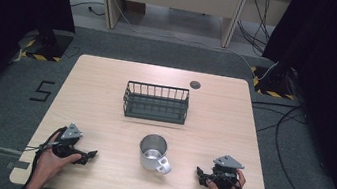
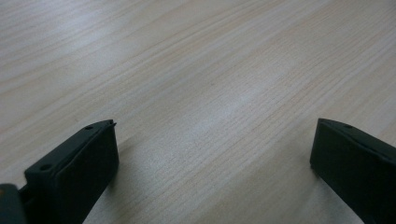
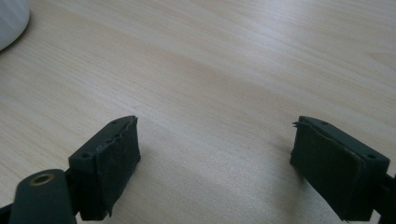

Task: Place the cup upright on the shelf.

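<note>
One metal mug (image 1: 153, 152), one wire basket (image 1: 156, 102), two claws, left claw (image 1: 90, 155) and right claw (image 1: 200, 173), both apart, empty

Two black jaws of the right gripper (image 3: 215, 144) stand wide apart over a pale wooden table (image 3: 224, 60), nothing between them. A white rounded object's edge (image 3: 11, 21) shows top left.

Mug (image 1: 153, 151) before basket (image 1: 156, 102), between both tools
</note>
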A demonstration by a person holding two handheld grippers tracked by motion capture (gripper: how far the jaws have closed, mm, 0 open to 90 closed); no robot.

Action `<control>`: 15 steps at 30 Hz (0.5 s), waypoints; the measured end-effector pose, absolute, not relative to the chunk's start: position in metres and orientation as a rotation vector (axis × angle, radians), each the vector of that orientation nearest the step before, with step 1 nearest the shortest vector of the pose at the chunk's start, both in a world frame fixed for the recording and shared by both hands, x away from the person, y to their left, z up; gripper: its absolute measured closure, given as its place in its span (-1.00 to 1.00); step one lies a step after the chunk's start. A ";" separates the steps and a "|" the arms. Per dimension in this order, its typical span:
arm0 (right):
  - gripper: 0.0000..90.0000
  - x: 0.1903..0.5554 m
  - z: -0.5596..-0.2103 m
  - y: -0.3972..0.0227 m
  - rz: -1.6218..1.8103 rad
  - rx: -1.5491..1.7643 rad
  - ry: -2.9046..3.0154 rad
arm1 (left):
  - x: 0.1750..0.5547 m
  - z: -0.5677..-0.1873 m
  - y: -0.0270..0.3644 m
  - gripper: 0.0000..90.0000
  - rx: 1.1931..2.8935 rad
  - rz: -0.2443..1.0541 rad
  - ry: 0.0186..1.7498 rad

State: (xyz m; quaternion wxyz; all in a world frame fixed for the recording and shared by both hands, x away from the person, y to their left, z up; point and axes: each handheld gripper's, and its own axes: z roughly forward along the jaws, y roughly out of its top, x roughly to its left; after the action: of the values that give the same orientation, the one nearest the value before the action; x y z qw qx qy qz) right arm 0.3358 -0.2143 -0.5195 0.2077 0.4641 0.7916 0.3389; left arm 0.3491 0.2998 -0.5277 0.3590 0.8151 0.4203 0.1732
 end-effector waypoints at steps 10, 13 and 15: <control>-0.66 0.333 -0.518 -0.208 1.059 1.274 2.191 | 0.349 -0.528 0.300 -1.00 2.103 0.446 1.086; -0.66 0.331 -0.514 -0.205 1.087 1.254 2.186 | 0.349 -0.528 0.300 -1.00 2.103 0.446 1.086; -0.66 0.329 -0.507 -0.201 1.133 1.213 2.179 | 0.349 -0.528 0.300 -1.00 2.103 0.446 1.086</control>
State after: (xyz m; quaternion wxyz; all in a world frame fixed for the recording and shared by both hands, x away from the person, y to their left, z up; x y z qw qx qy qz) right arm 0.3287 -0.2005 -0.5065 0.1998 0.4338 0.7795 0.4054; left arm 0.3492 0.2998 -0.5278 0.3583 0.8152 0.4209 0.1730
